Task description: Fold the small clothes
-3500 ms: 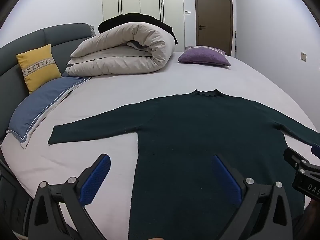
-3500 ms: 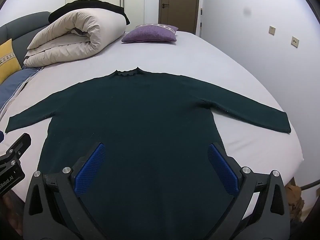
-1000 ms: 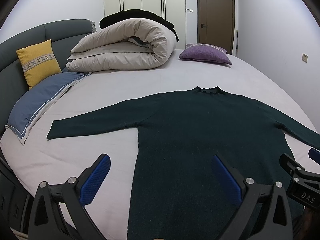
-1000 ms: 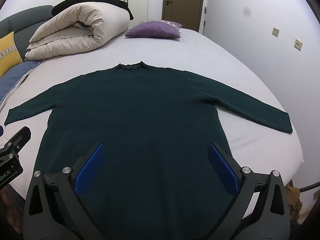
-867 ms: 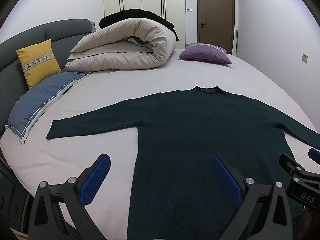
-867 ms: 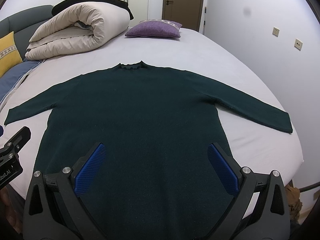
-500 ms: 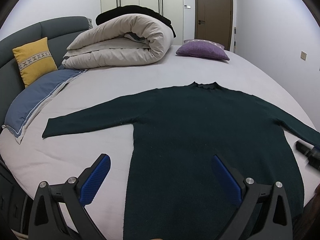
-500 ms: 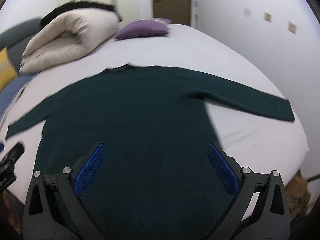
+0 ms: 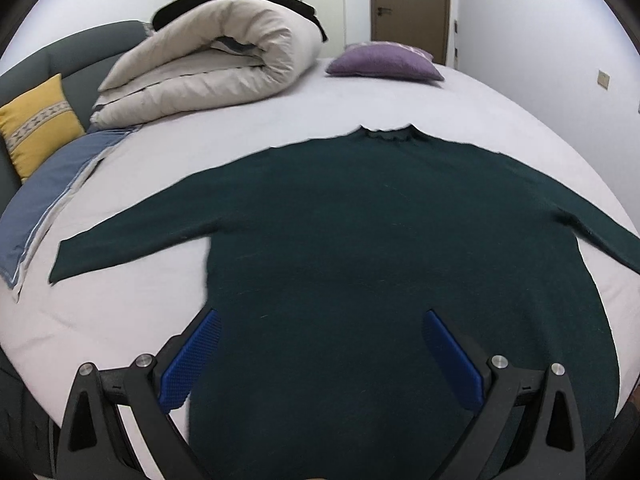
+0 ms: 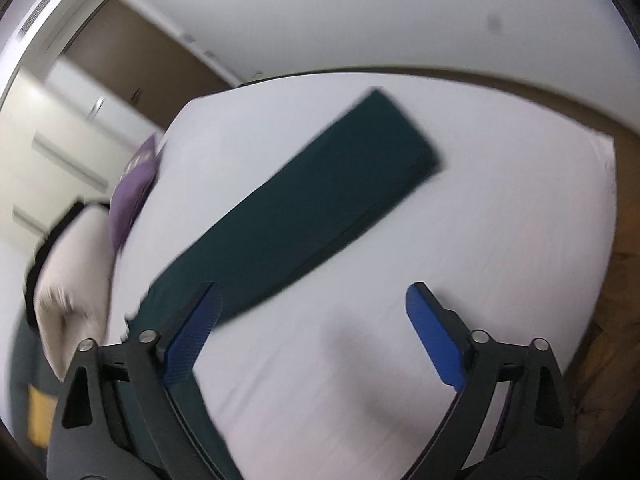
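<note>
A dark green long-sleeved sweater [image 9: 380,248] lies flat on the white bed [image 9: 208,148], collar away from me, both sleeves spread out. My left gripper [image 9: 320,320] is open and empty, held above the sweater's lower left body. In the blurred, tilted right wrist view, the sweater's right sleeve [image 10: 320,204] stretches across the sheet to its cuff. My right gripper [image 10: 314,300] is open and empty above the sheet beside that sleeve.
A rolled cream duvet [image 9: 208,68] with a black item on top lies at the bed's head. A purple pillow [image 9: 384,66], a yellow cushion [image 9: 38,120] and a blue pillow [image 9: 48,196] lie nearby. The bed's right edge drops to wooden floor [image 10: 624,240].
My right gripper has swung sharply right and tilted, now facing the right sleeve and bed edge. My left gripper has shifted right over the sweater's body. Both stay open.
</note>
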A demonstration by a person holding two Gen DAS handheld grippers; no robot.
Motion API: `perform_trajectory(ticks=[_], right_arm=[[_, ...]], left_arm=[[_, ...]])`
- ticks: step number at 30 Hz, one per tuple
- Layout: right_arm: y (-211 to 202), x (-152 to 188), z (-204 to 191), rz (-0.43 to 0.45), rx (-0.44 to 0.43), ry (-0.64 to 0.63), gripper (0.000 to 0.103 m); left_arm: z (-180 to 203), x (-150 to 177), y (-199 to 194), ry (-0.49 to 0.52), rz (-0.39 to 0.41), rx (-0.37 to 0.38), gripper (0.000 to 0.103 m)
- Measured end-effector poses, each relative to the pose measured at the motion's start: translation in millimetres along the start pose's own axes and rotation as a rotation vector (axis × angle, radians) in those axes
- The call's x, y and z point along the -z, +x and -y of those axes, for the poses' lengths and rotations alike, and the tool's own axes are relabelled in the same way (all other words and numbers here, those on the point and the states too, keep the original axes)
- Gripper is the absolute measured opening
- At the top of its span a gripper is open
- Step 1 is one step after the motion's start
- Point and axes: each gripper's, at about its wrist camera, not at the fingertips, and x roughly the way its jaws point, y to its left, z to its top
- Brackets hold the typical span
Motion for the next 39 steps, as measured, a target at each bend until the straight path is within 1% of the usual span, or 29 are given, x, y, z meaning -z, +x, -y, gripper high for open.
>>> perform_trajectory(ticks=[1,3,5,8,10,12,14,15,17,19,21,22,24,26,27,28,30,32,33,35,36,37,38,39], right_arm=[[8.5,-9.3,11.6,-0.013,-0.010,0.035,0.079],[18.8,-27.0,29.8,-0.016,-0.035,0.077,0.075],[27.8,-45.1,38.1,0.007,-0.063,0.090,0.071],[44.6,-72.7,44.3,0.022,-0.080,0.092,0.056],[55.7,-88.2,47.2,0.015,-0.075,0.098,0.024],[66.0,-100.7,46.2,0.008,-0.025,0.080,0.010],[68.6,-108.1,33.6,0.015,0.003,0.025,0.010],[69.0,-109.3,19.9,0.019,0.009,-0.025,0.009],[68.8,-107.1,-11.6,0.022,0.010,-0.112,0.008],[71.9,-96.5,-59.9,0.013,-0.004,-0.239,0.008],[80.5,-77.3,-111.2,-0.019,-0.036,-0.373,0.008],[85.4,-63.0,-140.3,-0.033,-0.056,-0.446,0.008],[94.0,-31.3,-189.9,-0.064,-0.103,-0.548,0.008],[107.0,6.5,-237.2,-0.118,-0.159,-0.640,0.008],[115.8,32.5,-263.2,-0.146,-0.185,-0.701,0.008],[116.7,64.0,-285.1,-0.163,-0.194,-0.738,0.007],[132.1,120.1,-327.6,-0.205,-0.226,-0.828,0.008],[137.3,168.8,-348.8,-0.249,-0.250,-0.851,0.008],[148.9,188.0,-358.3,-0.280,-0.261,-0.863,0.010],[158.3,221.4,-368.0,-0.291,-0.238,-0.892,0.014],[166.3,235.1,-365.5,-0.298,-0.213,-0.918,0.024],[171.4,249.9,-358.8,-0.304,-0.195,-0.931,0.048],[179.4,256.2,-355.4,-0.308,-0.170,-0.933,0.059],[182.0,258.2,-349.3,-0.312,-0.179,-0.922,0.068]], left_arm=[[5.7,-2.4,4.4,0.009,-0.006,0.003,0.103],[14.5,-6.9,11.6,0.023,-0.015,0.010,0.103],[21.1,-11.0,17.3,0.030,-0.020,0.020,0.103],[28.0,-16.4,25.5,0.037,-0.030,0.037,0.103],[29.2,-18.7,30.1,0.038,-0.037,0.054,0.103],[28.0,-20.3,33.6,0.033,-0.043,0.072,0.103],[24.5,-20.8,36.0,0.025,-0.044,0.088,0.103],[22.4,-21.6,38.1,0.019,-0.045,0.092,0.103],[15.9,-23.1,41.0,-0.002,-0.048,0.101,0.103],[6.8,-24.3,42.0,-0.036,-0.049,0.111,0.103],[-4.6,-25.3,42.7,-0.065,-0.050,0.123,0.103],[-13.1,-25.5,42.8,-0.084,-0.050,0.129,0.103],[-28.3,-24.7,42.6,-0.114,-0.045,0.131,0.103],[-43.1,-23.3,44.2,-0.146,-0.044,0.129,0.103],[-53.4,-22.7,45.4,-0.168,-0.046,0.130,0.103],[-60.2,-22.0,46.3,-0.183,-0.046,0.130,0.103],[-75.4,-20.3,48.2,-0.214,-0.045,0.126,0.103],[-88.6,-19.7,51.5,-0.240,-0.049,0.124,0.103],[-91.8,-20.1,52.7,-0.247,-0.050,0.124,0.103],[-98.0,-23.3,55.0,-0.251,-0.041,0.130,0.103],[-99.3,-25.3,56.4,-0.252,-0.034,0.135,0.103],[-99.9,-28.1,59.2,-0.257,-0.034,0.146,0.103],[-99.8,-29.8,61.8,-0.261,-0.037,0.157,0.103],[-98.8,-33.8,66.5,-0.268,-0.041,0.180,0.103]])
